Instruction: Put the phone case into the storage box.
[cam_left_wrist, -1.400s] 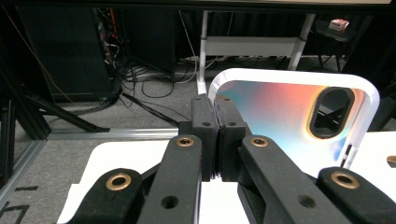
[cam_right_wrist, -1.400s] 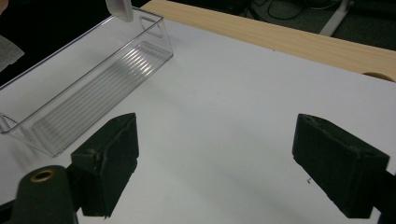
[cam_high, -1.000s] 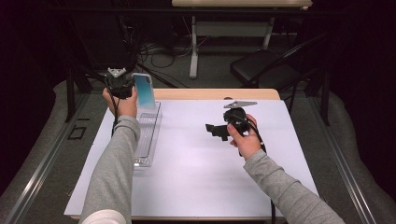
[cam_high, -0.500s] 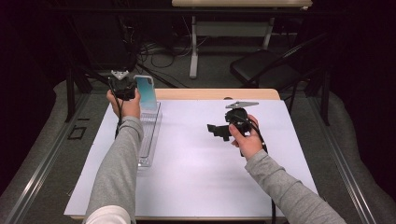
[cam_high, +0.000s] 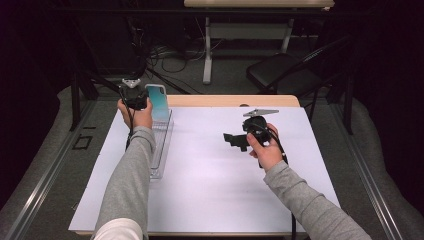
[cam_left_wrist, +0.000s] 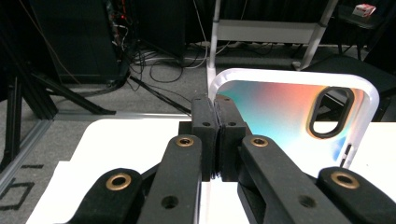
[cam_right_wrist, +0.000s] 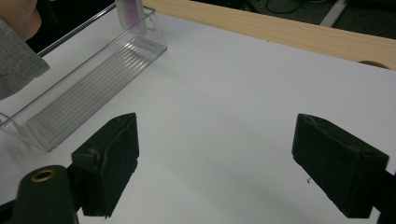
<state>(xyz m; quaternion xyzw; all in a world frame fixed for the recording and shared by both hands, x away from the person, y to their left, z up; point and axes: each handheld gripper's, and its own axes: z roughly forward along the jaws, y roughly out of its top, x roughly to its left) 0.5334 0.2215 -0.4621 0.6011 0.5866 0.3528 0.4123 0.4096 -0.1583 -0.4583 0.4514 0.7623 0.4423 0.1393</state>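
Item: phone case (cam_left_wrist: 299, 114), iridescent back with a pale rim and an oval camera cut-out. Held upright at the far end of the clear slotted rack (cam_high: 161, 150), just above or within it; whether its lower edge rests in a slot cannot be told. Likely kept on edge so it can stand in the rack's grooves.

Left tool (cam_left_wrist: 217, 140): clenched on the case's side edge, a thin grip that leaves the lower edge free.

Right tool (cam_right_wrist: 229, 154): released, pads wide apart, hovering over bare white worktop (cam_high: 210, 200) well to the right of the rack, probably idle and out of the way.
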